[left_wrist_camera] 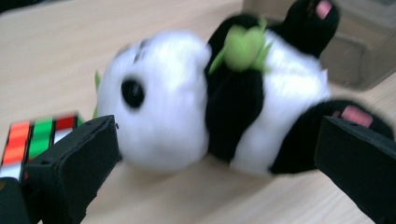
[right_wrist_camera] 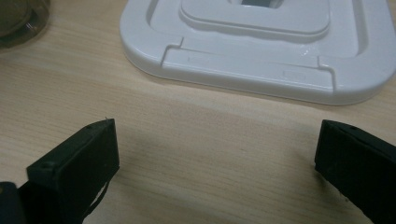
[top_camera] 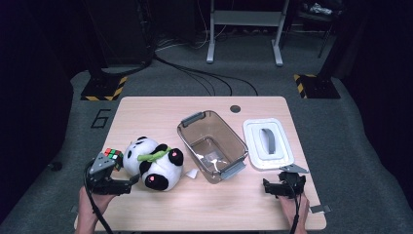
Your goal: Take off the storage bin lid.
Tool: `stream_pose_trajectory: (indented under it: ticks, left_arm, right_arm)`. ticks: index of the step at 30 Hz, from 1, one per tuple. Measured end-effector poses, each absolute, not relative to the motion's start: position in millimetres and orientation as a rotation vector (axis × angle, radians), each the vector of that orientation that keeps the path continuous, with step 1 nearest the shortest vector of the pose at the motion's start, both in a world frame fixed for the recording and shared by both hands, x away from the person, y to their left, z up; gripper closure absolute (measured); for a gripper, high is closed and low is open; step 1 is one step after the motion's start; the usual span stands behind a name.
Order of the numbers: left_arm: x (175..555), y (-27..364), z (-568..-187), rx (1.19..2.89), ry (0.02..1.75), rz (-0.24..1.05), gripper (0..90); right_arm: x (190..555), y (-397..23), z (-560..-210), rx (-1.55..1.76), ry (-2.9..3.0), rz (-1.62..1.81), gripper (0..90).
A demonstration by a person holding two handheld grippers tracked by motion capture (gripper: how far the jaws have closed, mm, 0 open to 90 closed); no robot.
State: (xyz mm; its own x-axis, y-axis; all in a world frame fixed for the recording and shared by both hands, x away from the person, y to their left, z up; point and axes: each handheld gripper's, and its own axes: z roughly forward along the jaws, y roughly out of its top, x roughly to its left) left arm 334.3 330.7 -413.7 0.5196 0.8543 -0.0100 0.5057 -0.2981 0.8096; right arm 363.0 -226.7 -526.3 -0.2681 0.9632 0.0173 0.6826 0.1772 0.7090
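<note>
A black-and-white panda plush (top_camera: 153,163) with a green leaf on its chest lies on its back at the front left of the wooden table (top_camera: 160,112). My left gripper (top_camera: 127,181) sits just left of it, open. In the left gripper view the panda (left_wrist_camera: 187,107) lies right ahead of the spread jaws of my left gripper (left_wrist_camera: 217,135), blurred. A Rubik's cube (top_camera: 112,155) (left_wrist_camera: 39,137) stands beside the panda's head. My right gripper (top_camera: 282,184) (right_wrist_camera: 217,135) rests open and empty near the front right edge, just short of the white lid (top_camera: 268,143) (right_wrist_camera: 261,51).
A clear brownish bin (top_camera: 213,145) with grey end handles stands open at mid-table, between the panda and the lid; its corner (right_wrist_camera: 18,18) shows in the right gripper view. A cable hole (top_camera: 235,108) sits near the table's far edge. Stands and cables lie on the floor beyond.
</note>
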Motion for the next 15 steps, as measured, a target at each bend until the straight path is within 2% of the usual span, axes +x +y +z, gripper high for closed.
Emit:
stream_pose_trajectory:
  ticks: [10,13,15]
  left_arm:
    - [383,298,-404,2.036,1.029,0.475,0.3]
    - [388,292,-406,2.057,1.01,0.455,4.2]
    - [391,289,-409,2.08,0.993,0.447,11.6]
  right_arm:
    - [363,-229,-528,1.548,2.019,0.878,0.0]
    - [363,-230,-528,1.556,2.008,0.887,0.0]
    - [363,-229,-528,1.55,2.011,0.876,0.0]
